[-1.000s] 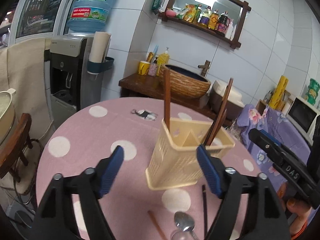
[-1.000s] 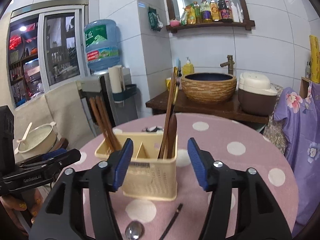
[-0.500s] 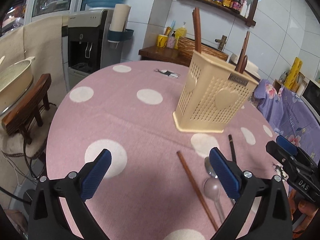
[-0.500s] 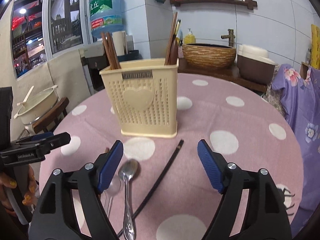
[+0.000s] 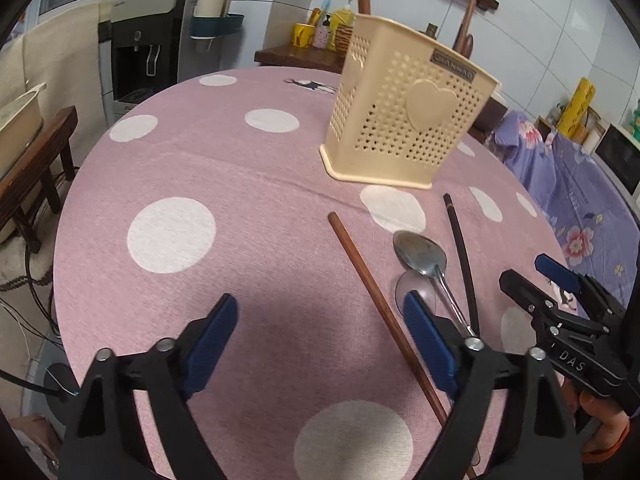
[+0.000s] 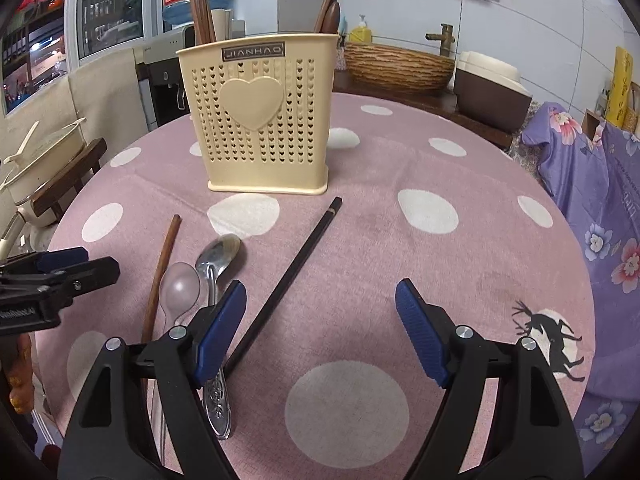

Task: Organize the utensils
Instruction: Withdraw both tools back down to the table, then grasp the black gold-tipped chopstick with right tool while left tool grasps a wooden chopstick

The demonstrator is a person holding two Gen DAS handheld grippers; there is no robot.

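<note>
A cream perforated utensil holder (image 5: pixel 404 116) (image 6: pixel 260 120) stands on the pink polka-dot table with brown chopsticks and a wooden spoon in it. In front of it lie a brown chopstick (image 5: pixel 380 304) (image 6: pixel 160 272), a metal spoon (image 5: pixel 424 260) (image 6: pixel 214 276), a clear plastic spoon (image 5: pixel 412 288) (image 6: pixel 180 288) and a black chopstick (image 5: pixel 460 252) (image 6: pixel 296 268). My left gripper (image 5: pixel 320 340) is open and empty, low over the table near the brown chopstick. My right gripper (image 6: pixel 320 328) is open and empty, just right of the black chopstick; it also shows in the left wrist view (image 5: pixel 560 312).
The round table's edge (image 5: pixel 64 216) drops off at the left, with a wooden stool and a pot (image 6: pixel 44 156) beside it. A water dispenser (image 5: pixel 148 40) and a counter with a woven basin (image 6: pixel 396 66) stand behind. A purple floral cloth (image 6: pixel 592 184) lies to the right.
Both grippers have drawn back and dropped from the holder's rim to low over the table near the loose utensils. Both stay open and empty.
</note>
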